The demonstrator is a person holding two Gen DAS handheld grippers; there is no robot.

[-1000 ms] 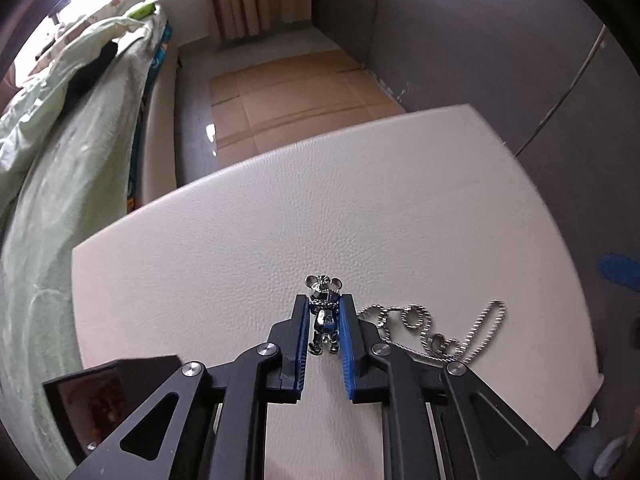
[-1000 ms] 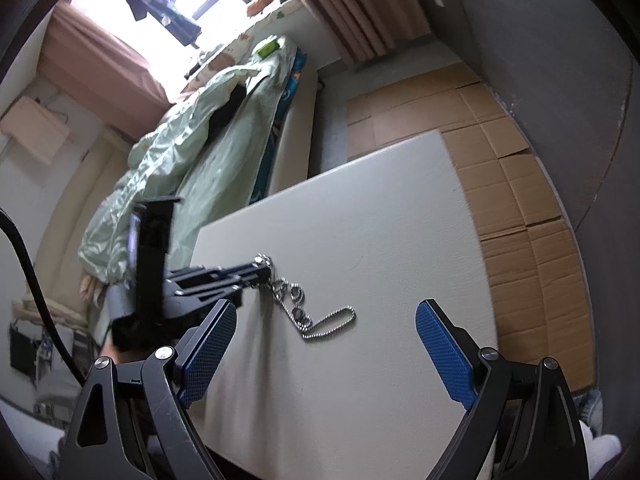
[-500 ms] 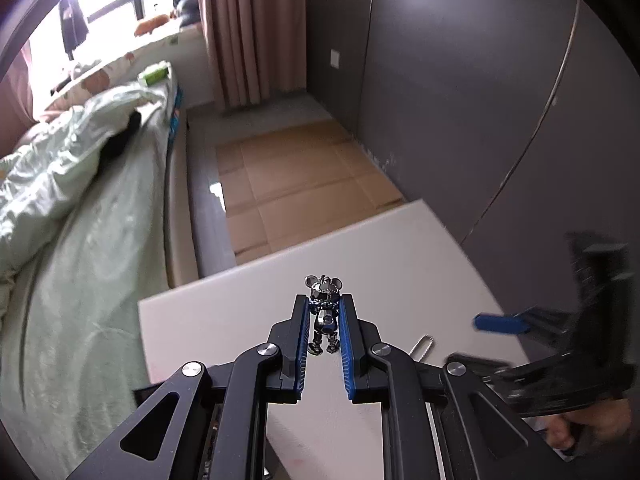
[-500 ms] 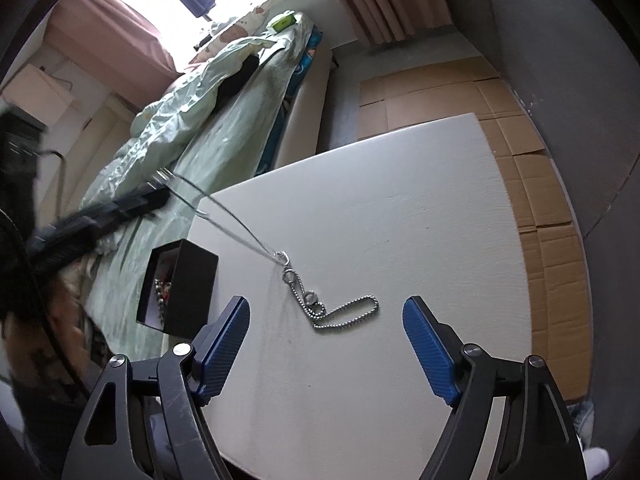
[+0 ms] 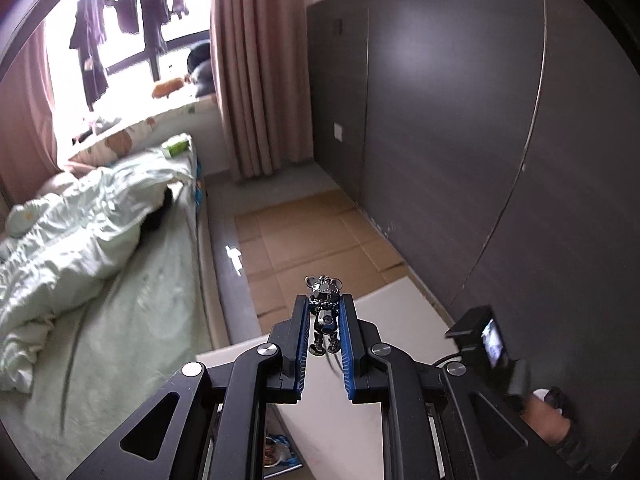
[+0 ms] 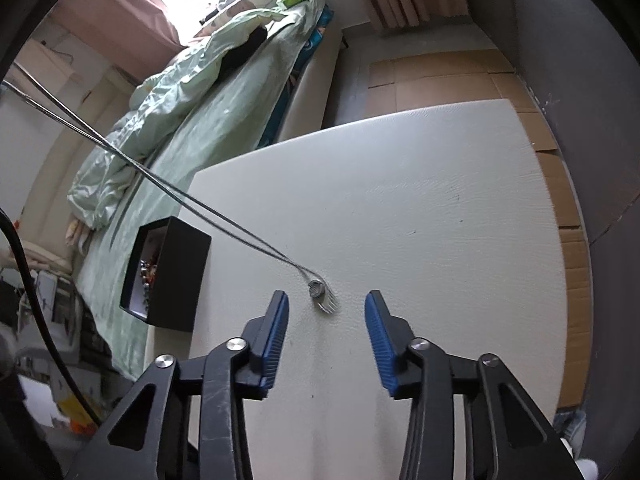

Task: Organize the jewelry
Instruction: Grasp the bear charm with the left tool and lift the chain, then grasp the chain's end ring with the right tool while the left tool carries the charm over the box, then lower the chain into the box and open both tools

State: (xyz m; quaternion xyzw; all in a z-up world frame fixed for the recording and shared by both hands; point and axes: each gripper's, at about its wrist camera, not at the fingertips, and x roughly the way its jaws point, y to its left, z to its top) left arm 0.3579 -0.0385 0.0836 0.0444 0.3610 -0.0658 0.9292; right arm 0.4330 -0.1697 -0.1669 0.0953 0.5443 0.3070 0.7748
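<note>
Your left gripper point(image 5: 324, 322) pinches the small metal bear charm point(image 5: 324, 312) between its blue pads, high above the white table point(image 5: 360, 420), with the bear's head poking out past the fingertips. The chain point(image 6: 160, 184) runs taut from the upper left down to the table, where its last loops point(image 6: 322, 298) lie just beyond your right gripper point(image 6: 326, 316). That gripper's jaws have just been closing and stand half spread, the loops ahead of them and not yet touched. The open black box point(image 6: 168, 276) sits at the table's left edge, beside the loops, with trinkets inside.
</note>
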